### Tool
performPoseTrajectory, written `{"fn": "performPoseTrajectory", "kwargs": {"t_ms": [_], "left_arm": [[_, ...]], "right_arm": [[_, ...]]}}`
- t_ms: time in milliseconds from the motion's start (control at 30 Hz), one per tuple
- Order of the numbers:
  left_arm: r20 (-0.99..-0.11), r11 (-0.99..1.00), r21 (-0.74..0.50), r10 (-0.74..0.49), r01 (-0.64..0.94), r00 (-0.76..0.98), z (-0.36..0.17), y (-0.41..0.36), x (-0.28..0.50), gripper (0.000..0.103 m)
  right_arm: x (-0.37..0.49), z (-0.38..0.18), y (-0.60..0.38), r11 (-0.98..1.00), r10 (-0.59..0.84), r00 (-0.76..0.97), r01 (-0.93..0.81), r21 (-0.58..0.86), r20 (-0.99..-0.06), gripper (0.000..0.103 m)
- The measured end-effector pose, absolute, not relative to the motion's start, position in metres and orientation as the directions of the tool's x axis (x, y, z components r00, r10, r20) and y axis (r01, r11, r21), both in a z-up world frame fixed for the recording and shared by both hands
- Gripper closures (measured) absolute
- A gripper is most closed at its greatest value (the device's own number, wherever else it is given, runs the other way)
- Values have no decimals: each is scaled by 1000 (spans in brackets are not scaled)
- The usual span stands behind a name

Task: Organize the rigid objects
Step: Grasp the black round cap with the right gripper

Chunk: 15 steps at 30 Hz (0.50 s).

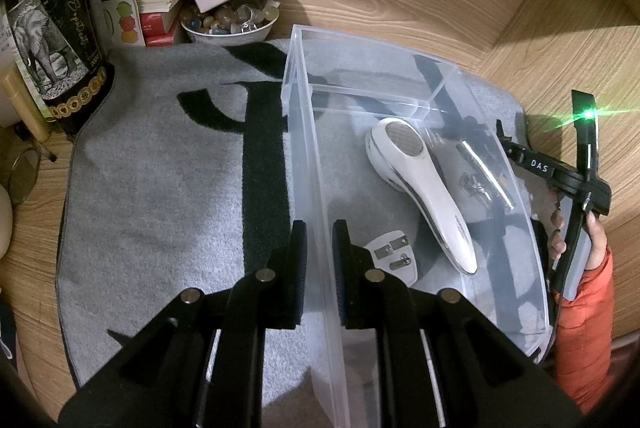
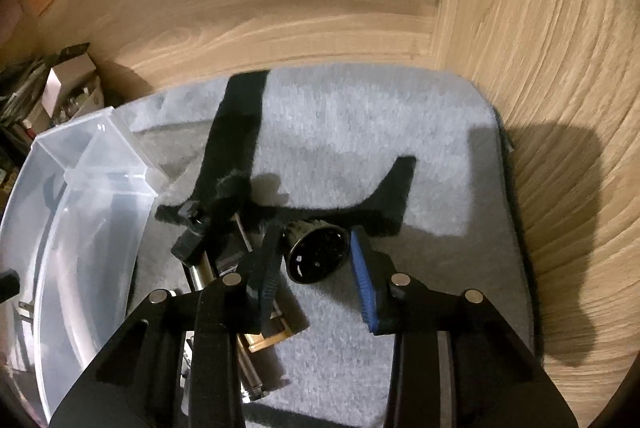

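1. The clear bin (image 1: 304, 132) is already holding a white handheld device (image 1: 420, 184), a white plug adapter (image 1: 394, 256) and a metal piece (image 1: 486, 176); the left gripper (image 1: 320, 268) is pinching the bin's wall.
2. The right gripper (image 2: 316, 280) is straddling a black cylindrical part (image 2: 316, 256) on the grey mat (image 2: 380, 132), jaws narrowing but seemingly not yet gripping; several items beside it are still waiting.

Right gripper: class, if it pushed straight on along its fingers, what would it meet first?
Most likely the black cylindrical cap lying between the right gripper's fingers, then the grey mat beneath; depth is uncertain.
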<state>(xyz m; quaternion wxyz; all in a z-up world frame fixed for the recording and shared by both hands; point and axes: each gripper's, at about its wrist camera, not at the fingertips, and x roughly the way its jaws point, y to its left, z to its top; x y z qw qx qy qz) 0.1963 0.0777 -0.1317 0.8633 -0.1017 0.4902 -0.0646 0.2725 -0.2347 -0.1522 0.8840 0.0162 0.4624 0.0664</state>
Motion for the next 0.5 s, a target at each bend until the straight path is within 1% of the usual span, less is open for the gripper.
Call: {"fn": "performPoseTrajectory", "kwargs": {"t_ms": [300, 500], "left_arm": [[-833, 971, -239, -212, 13, 511, -132, 78, 196, 91], [-833, 971, -239, -212, 13, 511, -132, 78, 196, 91]], "right_arm": [[255, -112, -219, 986, 153, 632, -155, 69, -760, 72], [231, -75, -190, 967, 203, 685, -252, 34, -700, 72]]}}
